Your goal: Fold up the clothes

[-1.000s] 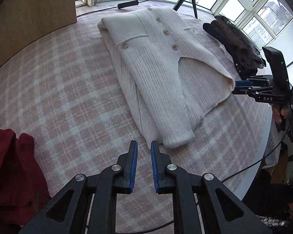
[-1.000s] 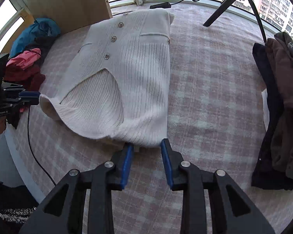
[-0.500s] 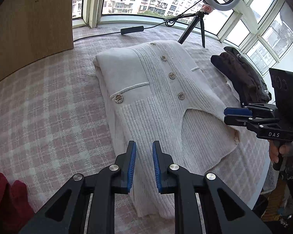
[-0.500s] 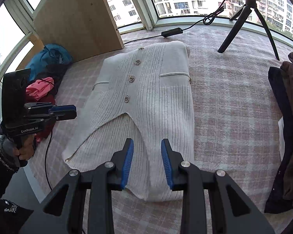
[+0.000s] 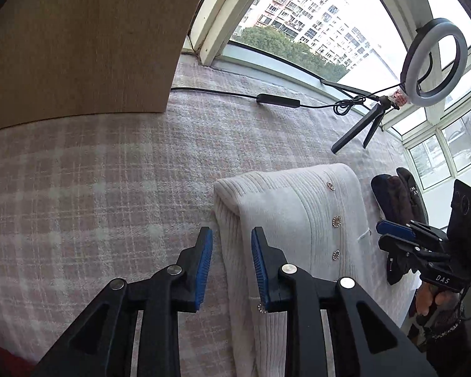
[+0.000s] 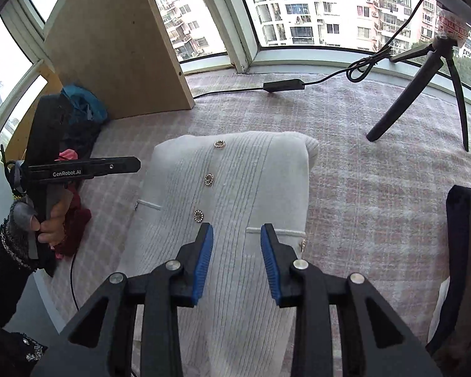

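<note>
A white ribbed cardigan [image 5: 301, 220] with jewelled buttons lies folded lengthwise on the pink plaid bed cover [image 5: 94, 188]; it also shows in the right wrist view [image 6: 235, 182]. My left gripper [image 5: 231, 238] is open and empty, above the cardigan's left folded edge near its far end. My right gripper [image 6: 237, 232] is open and empty, above the cardigan's middle by the right pocket. Each gripper shows in the other's view: the right one [image 5: 392, 232] and the left one [image 6: 132, 165].
A ring light on a tripod [image 5: 433, 66] stands at the far right with its cable and switch [image 5: 278, 100] along the window. A wooden board [image 5: 78, 40] is far left. Dark clothes [image 6: 464, 251] lie right, red and blue clothes [image 6: 78, 110] left.
Both grippers have moved forward along the cardigan, from its near hem toward its far end. Both have opened wider. The cardigan has not moved.
</note>
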Demonstrator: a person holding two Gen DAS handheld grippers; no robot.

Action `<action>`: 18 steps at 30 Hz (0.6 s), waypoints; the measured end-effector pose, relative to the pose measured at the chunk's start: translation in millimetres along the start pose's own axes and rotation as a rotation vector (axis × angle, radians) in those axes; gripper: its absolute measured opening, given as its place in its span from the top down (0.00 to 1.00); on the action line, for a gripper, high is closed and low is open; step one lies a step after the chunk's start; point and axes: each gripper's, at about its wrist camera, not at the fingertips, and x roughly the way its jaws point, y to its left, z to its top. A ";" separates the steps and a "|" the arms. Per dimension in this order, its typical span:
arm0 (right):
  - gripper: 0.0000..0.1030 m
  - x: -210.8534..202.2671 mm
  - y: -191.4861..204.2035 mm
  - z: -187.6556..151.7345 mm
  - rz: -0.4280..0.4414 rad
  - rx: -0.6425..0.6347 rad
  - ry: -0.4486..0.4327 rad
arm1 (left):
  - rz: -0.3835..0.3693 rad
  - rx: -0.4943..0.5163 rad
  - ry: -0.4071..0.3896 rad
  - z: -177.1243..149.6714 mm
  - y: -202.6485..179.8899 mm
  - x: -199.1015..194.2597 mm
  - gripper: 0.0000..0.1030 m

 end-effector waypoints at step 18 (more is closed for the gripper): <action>0.42 -14.5 -38.6 -9.0 -0.004 0.099 -0.021 | 0.093 0.056 -0.040 -31.7 -11.4 -19.1 0.54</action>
